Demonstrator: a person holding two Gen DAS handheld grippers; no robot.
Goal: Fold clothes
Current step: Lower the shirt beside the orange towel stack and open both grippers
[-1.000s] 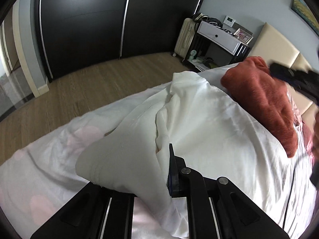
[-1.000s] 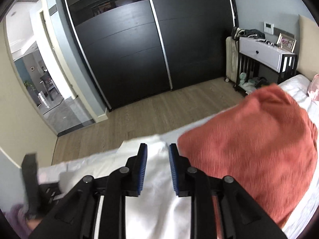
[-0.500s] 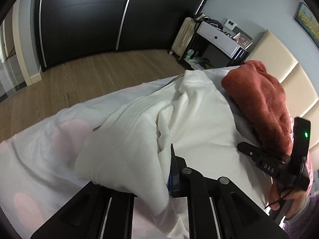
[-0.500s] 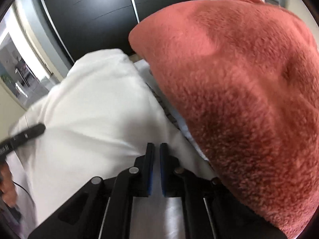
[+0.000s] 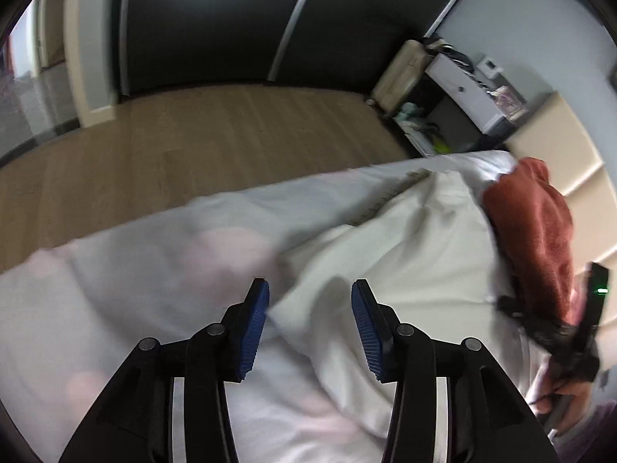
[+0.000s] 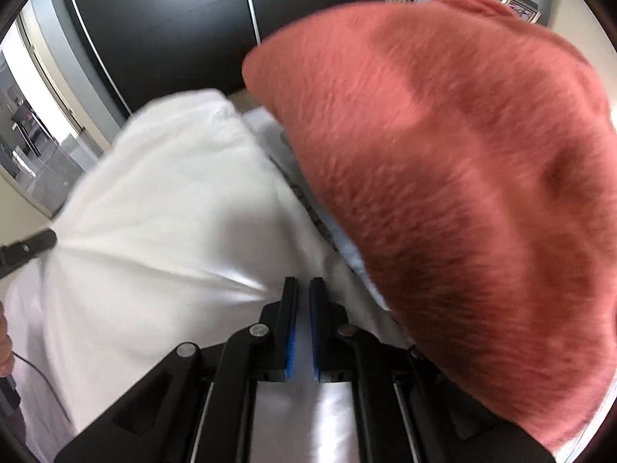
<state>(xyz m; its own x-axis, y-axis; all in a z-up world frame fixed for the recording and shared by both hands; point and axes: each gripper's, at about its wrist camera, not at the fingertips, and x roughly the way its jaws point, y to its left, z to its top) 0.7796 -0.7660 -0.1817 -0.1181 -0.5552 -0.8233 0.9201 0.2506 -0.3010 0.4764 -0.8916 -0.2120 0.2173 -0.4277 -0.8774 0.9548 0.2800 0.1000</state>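
Claws first: the left claw hangs over the near edge of a white garment, its jaws opening, the cloth lying slack below and between the blue pads, which are not pressing on it. The right claw is pinched nearly shut on a fold of the same white garment, and creases fan out from its tips. The garment lies spread on a bed with a pale sheet. To fold it well, the right claw should probably keep its pinch and carry that edge across evenly, while the left takes a fresh grip on a matching edge or corner so the cloth does not twist. Just right of the garment sits a rust-red fuzzy blanket, crowding the right claw and likely to snag or get dragged along. Beyond the bed are a wooden floor, a dark wardrobe, and at far right a small white side table.
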